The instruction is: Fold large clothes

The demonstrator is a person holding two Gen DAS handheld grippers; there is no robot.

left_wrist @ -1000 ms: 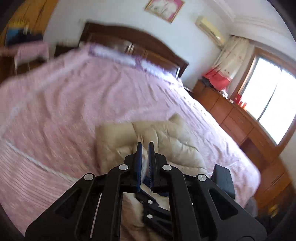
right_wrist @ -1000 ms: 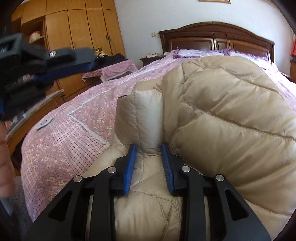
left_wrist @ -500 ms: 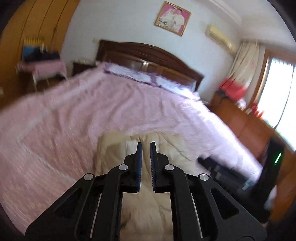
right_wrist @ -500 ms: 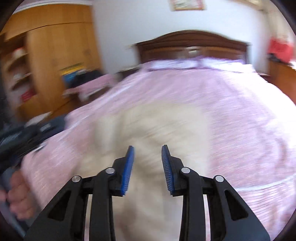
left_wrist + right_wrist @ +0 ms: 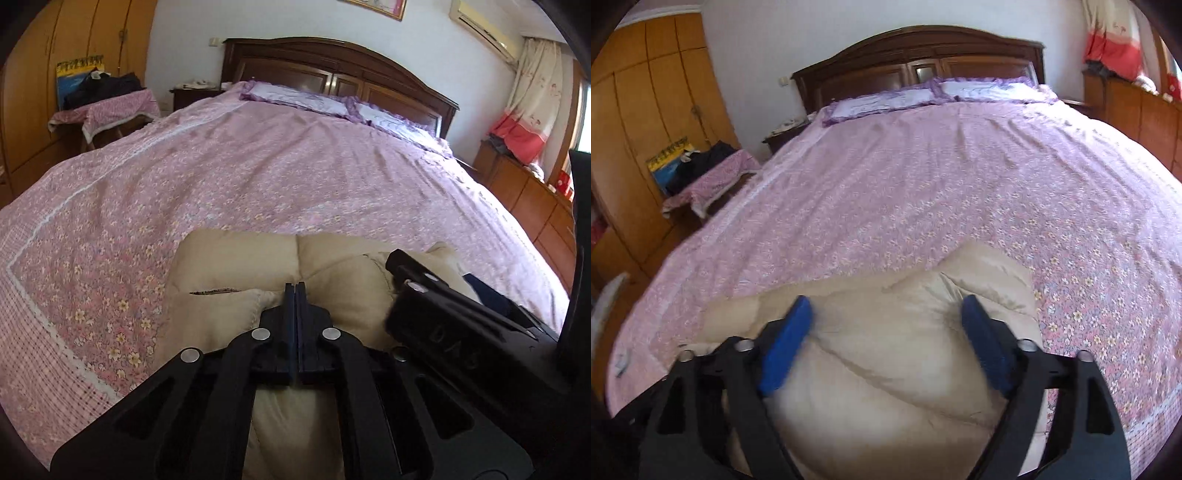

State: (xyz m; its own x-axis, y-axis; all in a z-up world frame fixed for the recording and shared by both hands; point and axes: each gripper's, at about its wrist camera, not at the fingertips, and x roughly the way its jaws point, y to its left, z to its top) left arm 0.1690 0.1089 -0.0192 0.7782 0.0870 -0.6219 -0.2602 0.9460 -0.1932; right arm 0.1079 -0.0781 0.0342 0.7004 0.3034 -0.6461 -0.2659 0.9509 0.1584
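A beige quilted down jacket [image 5: 236, 266] lies folded into a compact bundle at the foot of the bed; it also shows in the right wrist view [image 5: 905, 332]. My left gripper [image 5: 295, 286] is shut with nothing between its fingers and hovers just above the jacket's near part. My right gripper [image 5: 886, 306] is open wide over the bundle, its blue pads [image 5: 786, 343] apart on either side and holding nothing. The right gripper's black body [image 5: 443, 306] shows at the right of the left wrist view, next to the jacket.
The jacket rests on a bed with a pink floral cover [image 5: 277, 166] and a dark wooden headboard [image 5: 332, 62]. A small covered table with dark clothes [image 5: 107, 99] stands at the left by wooden wardrobes [image 5: 646, 110]. A wooden dresser [image 5: 528, 199] runs along the right.
My right gripper let go of the jacket fold, pulled back and opened wide. My left gripper closed fully. The jacket now lies flat as a folded bundle.
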